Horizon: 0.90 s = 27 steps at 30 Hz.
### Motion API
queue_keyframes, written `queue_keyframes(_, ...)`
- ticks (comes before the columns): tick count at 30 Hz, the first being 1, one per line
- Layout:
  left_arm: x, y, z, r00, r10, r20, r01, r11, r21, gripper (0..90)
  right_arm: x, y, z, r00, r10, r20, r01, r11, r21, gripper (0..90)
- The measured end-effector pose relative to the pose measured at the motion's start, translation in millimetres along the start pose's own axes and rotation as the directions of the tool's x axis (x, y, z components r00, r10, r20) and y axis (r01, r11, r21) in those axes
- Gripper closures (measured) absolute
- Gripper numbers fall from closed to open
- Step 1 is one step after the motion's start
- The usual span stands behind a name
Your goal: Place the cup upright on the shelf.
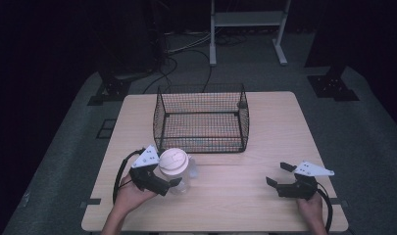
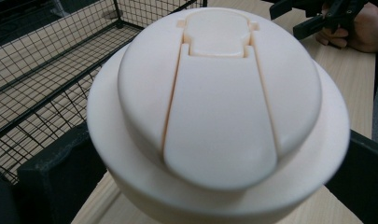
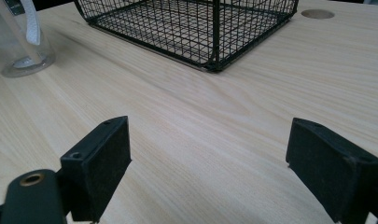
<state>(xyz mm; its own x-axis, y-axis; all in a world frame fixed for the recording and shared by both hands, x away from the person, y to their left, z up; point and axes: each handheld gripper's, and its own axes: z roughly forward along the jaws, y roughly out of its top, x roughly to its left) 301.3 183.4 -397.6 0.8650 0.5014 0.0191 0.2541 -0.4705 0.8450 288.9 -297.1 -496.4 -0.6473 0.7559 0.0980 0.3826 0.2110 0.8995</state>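
The left gripper clamps a cream-lidded clear bottle just near of the wire basket, while the right gripper rests wide apart on the counter.

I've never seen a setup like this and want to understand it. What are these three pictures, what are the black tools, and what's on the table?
A person sits at a wooden table, holding a hand-held clamp tool in each hand. One picture looks down from above; the other two come from cameras riding on each tool. The left gripper has its jaws on either side of a clear bottle with a cream lid, apparently gripping it. The right gripper is open and holds nothing, resting over bare wood. Behind the bottle stands an empty black wire basket.
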Motion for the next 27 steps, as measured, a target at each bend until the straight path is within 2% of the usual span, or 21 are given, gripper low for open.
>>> queue_keyframes(15, 1.9, 6.0, 13.1, 1.0, -0.003, -0.004, 0.004, 0.9986, 0.053, 0.0, 0.1, 0.1, -0.2, 1.0, 0.0, -0.002, 0.0, 1.0, -0.002, 12.9)
queue_keyframes(20, 1.8, 7.6, 13.7, 0.9999, 0.003, 0.014, -0.004, 0.9984, 0.056, 4.2, 0.1, 0.1, -0.2, 1.0, 0.0, -0.002, 0.0, 1.0, -0.003, 12.8)
queue_keyframes(27, 1.7, 8.2, 13.4, 0.9999, 0.004, 0.014, -0.005, 0.998, 0.063, 5.5, 0.2, 0.1, -0.2, 1.0, -0.001, -0.002, 0.001, 1.0, -0.003, 12.8)
